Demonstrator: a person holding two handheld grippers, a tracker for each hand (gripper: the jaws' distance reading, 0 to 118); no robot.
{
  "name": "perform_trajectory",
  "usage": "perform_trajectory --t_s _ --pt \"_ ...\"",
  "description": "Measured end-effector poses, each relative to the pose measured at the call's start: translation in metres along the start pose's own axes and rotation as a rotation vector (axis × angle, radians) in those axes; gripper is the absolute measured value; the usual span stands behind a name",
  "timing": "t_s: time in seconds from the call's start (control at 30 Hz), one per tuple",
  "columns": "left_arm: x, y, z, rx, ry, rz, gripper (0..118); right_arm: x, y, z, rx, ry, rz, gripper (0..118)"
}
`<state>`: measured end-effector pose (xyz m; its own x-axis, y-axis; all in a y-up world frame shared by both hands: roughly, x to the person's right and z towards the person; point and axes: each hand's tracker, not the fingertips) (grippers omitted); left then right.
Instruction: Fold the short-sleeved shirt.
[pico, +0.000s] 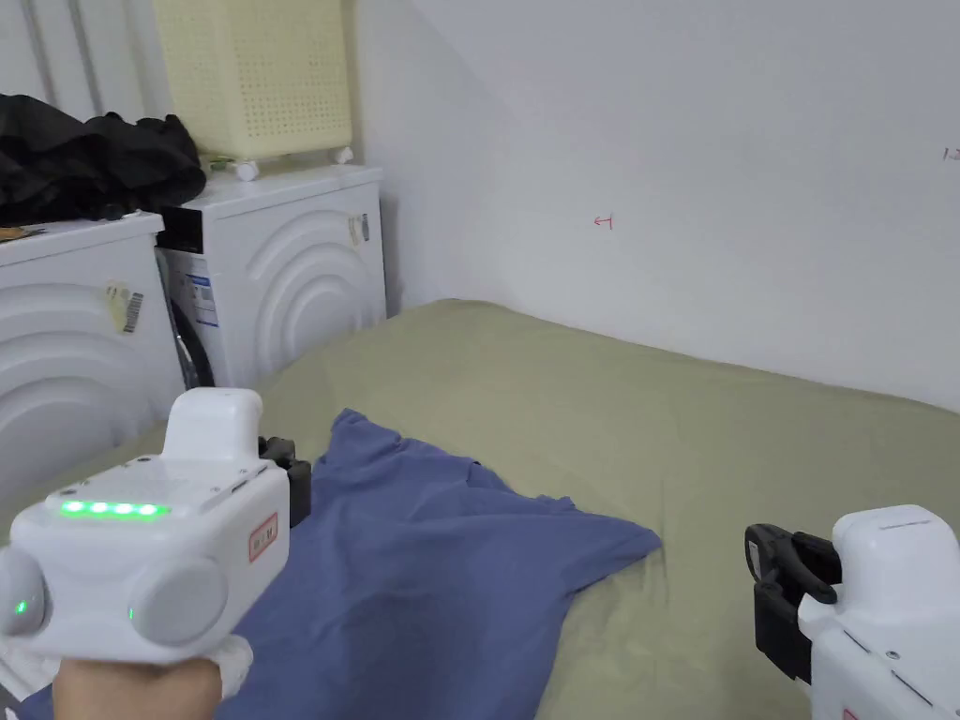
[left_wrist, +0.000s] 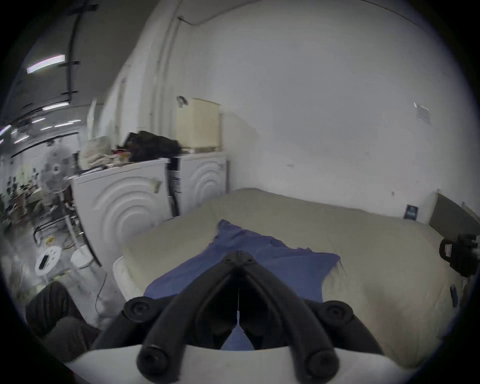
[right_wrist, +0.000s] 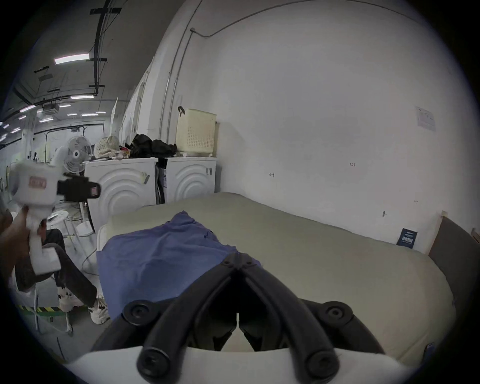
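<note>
Over on the left, two white washing machines (pico: 281, 272) with a cream basket (pico: 253, 75) on top. Left gripper (left_wrist: 238, 256) up above the blue shirt (pico: 422, 572), jaws pressed together on nothing (shirt spread flat on the green bed (pico: 675, 431)). Right gripper (right_wrist: 238, 257) over bare bed beside the shirt, jaws closed and empty too.

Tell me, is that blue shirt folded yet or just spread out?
Spread out, not folded: the blue shirt lies loosely rumpled on the green bed, one sleeve sticking out sideways.
</note>
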<state>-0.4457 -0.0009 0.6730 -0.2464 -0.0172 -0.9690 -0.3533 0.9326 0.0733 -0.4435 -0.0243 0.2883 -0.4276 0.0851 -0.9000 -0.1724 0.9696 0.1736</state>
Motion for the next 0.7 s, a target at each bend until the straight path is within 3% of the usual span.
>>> perform_trajectory --t_s 0.03,0.07,0.13,0.17,0.2,0.33,0.5,0.7 --pt "0.004 0.009 -0.017 -0.054 -0.018 -0.026 3 0.005 -0.003 -0.001 -0.01 -0.008 -0.007 0" --pt "0.007 0.017 -0.036 -0.089 -0.068 -0.037 14 0.011 -0.009 -0.004 -0.029 -0.023 -0.002 0" --pt "0.018 0.03 -0.07 -0.197 -0.15 -0.062 77 0.019 -0.017 -0.007 -0.057 -0.049 0.023 0" --pt "0.021 0.036 -0.093 -0.283 -0.231 -0.078 100 0.023 -0.021 -0.007 -0.06 -0.047 0.025 0" --pt "0.027 0.039 -0.115 -0.394 -0.279 -0.097 109 0.026 -0.025 -0.007 -0.07 -0.047 0.029 0" --pt "0.057 0.033 -0.192 -0.592 -0.389 -0.161 109 0.038 -0.043 -0.003 -0.133 -0.058 0.075 0" --pt "0.09 0.005 -0.272 -0.757 -0.359 -0.141 109 0.058 -0.062 0.011 -0.19 -0.058 0.051 0" --pt "0.116 -0.041 -0.323 -0.855 -0.283 -0.085 109 0.068 -0.078 0.013 -0.246 -0.066 0.017 0"
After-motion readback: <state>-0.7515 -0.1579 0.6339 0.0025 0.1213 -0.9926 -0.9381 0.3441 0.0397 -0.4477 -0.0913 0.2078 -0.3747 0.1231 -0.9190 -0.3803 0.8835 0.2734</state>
